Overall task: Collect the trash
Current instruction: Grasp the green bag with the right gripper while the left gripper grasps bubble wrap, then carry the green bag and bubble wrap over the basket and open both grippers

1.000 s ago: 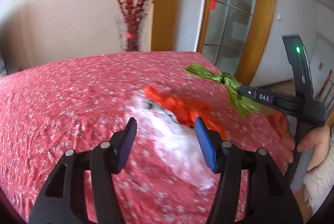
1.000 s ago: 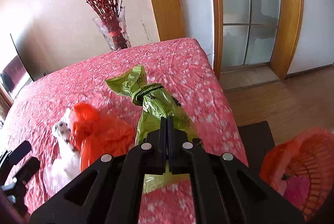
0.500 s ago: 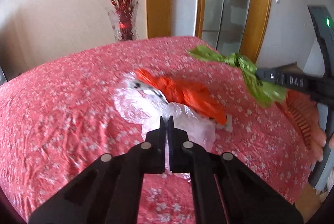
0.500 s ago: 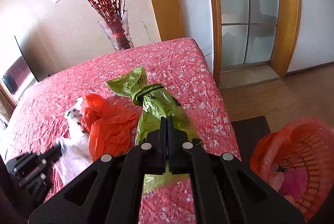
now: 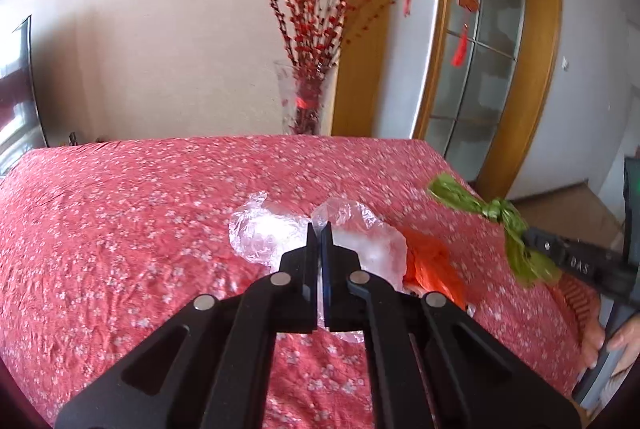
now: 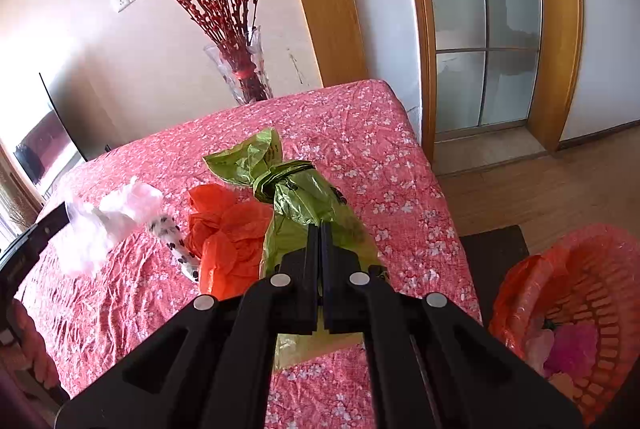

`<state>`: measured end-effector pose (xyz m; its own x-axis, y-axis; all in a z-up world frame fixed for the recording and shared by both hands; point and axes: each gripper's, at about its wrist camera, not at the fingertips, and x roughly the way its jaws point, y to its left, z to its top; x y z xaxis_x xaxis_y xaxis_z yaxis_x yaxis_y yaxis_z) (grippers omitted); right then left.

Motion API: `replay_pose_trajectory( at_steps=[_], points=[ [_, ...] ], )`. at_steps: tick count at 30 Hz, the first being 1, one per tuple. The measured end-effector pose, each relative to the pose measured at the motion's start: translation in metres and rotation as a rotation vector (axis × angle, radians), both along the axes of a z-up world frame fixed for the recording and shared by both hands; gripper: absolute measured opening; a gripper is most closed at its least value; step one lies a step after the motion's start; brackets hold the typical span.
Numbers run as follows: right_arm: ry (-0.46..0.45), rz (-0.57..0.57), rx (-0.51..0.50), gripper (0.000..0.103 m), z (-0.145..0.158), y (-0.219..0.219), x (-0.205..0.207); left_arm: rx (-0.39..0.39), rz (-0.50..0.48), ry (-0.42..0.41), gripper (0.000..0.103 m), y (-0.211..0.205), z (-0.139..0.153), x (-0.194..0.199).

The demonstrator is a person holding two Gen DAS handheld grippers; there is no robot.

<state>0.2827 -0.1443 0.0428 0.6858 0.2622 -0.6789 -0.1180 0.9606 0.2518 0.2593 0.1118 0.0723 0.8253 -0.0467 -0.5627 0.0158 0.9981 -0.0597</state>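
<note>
Across the middle of both frames, a counter (image 6: 380, 149) covered in a red flowered cloth carries the trash. At lower centre of the left wrist view, the left gripper (image 5: 319, 229) is pressed closed on the edge of a clear plastic bag (image 5: 360, 229), which bunches up around its tips. At lower centre of the right wrist view, the right gripper (image 6: 320, 229) is likewise closed, pinching a knotted green bag (image 6: 296, 193) just below its tie. An orange bag (image 6: 228, 241) lies loose between the two, touching the green one. At the lower right edge of that view sits an orange basket (image 6: 580, 289) below counter level, already holding some scraps.

Both bags look light and floppy, so the lift should be steady and high enough that trailing plastic clears the counter edge. Carrying the green bag first to the basket and releasing only once it hangs over the opening should keep it from catching the rim. The clear bag's thin film could slip; a firm pinch matters.
</note>
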Motion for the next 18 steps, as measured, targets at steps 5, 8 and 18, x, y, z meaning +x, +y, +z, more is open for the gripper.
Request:
replay_pose_trajectory(
  at_steps=[5,8,18],
  points=[
    [-0.022,-0.013,0.007,0.002,0.011,-0.008,-0.007,-0.01,0.004,-0.027,0.003,0.0,0.014,-0.003],
    [-0.035,-0.027,0.015,0.002,0.017,-0.016,-0.013,-0.015,-0.003,-0.045,0.003,-0.005,0.022,-0.005],
    [-0.081,-0.126,0.045,0.002,0.035,-0.069,-0.046,-0.057,-0.1,-0.087,0.003,-0.061,0.049,-0.008]
  ],
)
